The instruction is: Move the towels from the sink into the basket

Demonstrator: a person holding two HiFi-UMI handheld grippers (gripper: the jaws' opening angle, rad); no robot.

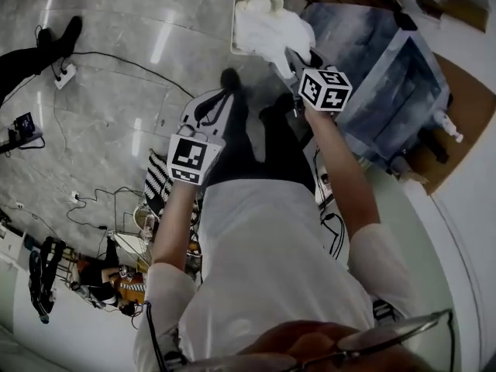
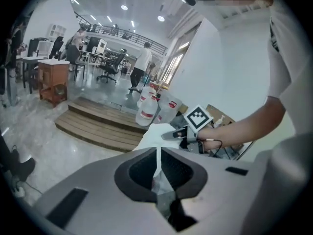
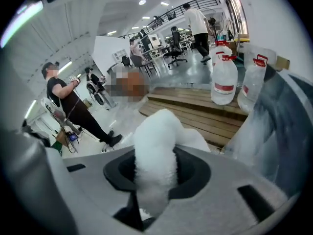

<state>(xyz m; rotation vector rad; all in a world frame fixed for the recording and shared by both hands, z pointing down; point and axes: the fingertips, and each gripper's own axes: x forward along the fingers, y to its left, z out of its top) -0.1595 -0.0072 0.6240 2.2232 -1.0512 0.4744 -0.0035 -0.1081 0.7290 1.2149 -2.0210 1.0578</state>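
Holding white towel [image 1: 271, 29] clamped in right tongs [image 3: 154, 173] over basket [image 1: 234, 29], poised for drop; sink [image 1: 399, 80] beside. Left tongs [image 2: 157, 165] closed, pale sliver between, cloth or not unclear.

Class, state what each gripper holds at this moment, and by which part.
The right gripper grips a white towel by a bunched fold, the rest hanging over the basket. The left gripper holds nothing; its jaws are together.
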